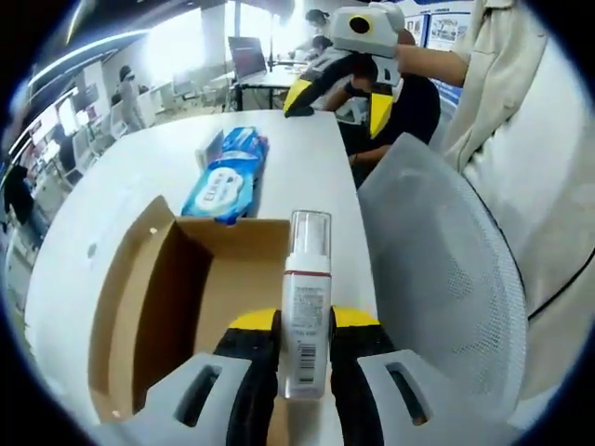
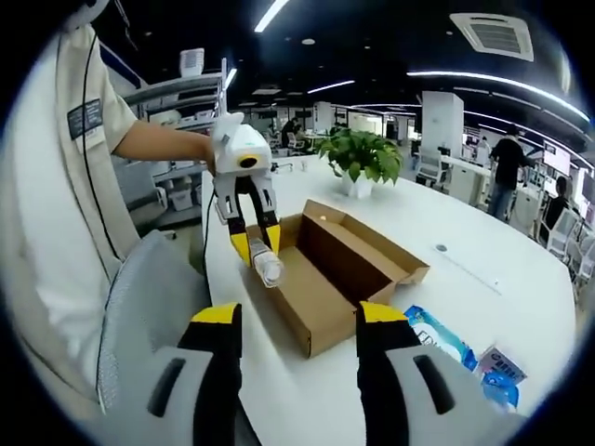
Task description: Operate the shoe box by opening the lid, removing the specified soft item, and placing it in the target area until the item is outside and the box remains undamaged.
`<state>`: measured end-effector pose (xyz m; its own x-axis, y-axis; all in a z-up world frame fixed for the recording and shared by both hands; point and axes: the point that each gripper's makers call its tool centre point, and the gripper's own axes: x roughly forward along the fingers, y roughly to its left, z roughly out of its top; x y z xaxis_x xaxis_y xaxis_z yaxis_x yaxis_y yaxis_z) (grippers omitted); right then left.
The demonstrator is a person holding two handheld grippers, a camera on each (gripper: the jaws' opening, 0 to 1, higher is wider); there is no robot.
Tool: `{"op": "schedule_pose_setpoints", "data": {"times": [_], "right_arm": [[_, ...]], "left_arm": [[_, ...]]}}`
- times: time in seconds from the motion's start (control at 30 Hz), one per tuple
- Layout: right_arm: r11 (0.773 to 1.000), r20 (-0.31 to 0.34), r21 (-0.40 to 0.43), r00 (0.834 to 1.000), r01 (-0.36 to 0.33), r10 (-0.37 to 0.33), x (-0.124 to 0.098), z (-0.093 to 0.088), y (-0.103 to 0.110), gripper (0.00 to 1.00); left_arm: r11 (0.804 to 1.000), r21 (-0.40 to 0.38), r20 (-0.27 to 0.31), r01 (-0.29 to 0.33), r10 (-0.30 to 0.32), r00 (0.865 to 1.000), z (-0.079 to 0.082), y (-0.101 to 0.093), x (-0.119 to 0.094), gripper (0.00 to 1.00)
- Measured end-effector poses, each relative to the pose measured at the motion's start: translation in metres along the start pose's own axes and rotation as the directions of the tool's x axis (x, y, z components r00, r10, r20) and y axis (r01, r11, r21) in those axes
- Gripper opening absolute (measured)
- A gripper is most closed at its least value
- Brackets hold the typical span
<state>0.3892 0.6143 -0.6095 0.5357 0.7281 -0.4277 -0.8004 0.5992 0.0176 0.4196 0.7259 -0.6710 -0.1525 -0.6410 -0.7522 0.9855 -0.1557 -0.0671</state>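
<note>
I'm looking at a plain brown cardboard shoe box point(image 1: 177, 279) on a white counter point(image 1: 307, 158), and my left gripper point(image 1: 305, 367) shows black jaws tipped in yellow on a pale grey body, closed round a clear bottle point(image 1: 307, 307) with a white label, a thin red band and a black barcode. Beyond the box I've got a blue wipes pack point(image 1: 226, 178) with white lettering, and in the right gripper view my right gripper point(image 2: 296, 372) carries the same black, yellow and grey. There's a green-leaved plant point(image 2: 361, 153) in a white pot, and a light grey mesh chair back point(image 1: 446, 279).
</note>
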Motion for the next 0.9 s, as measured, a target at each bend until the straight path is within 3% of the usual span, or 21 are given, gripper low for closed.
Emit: {"op": "schedule_pose_setpoints", "data": {"times": [0.9], "right_arm": [[0.984,-0.022,-0.073,0.986,-0.164,0.163,0.031,0.003,0.048,0.27]], "left_arm": [[0.993,0.078,0.125,0.087,-0.097,0.987,0.042,-0.041,0.012,0.18]]}}
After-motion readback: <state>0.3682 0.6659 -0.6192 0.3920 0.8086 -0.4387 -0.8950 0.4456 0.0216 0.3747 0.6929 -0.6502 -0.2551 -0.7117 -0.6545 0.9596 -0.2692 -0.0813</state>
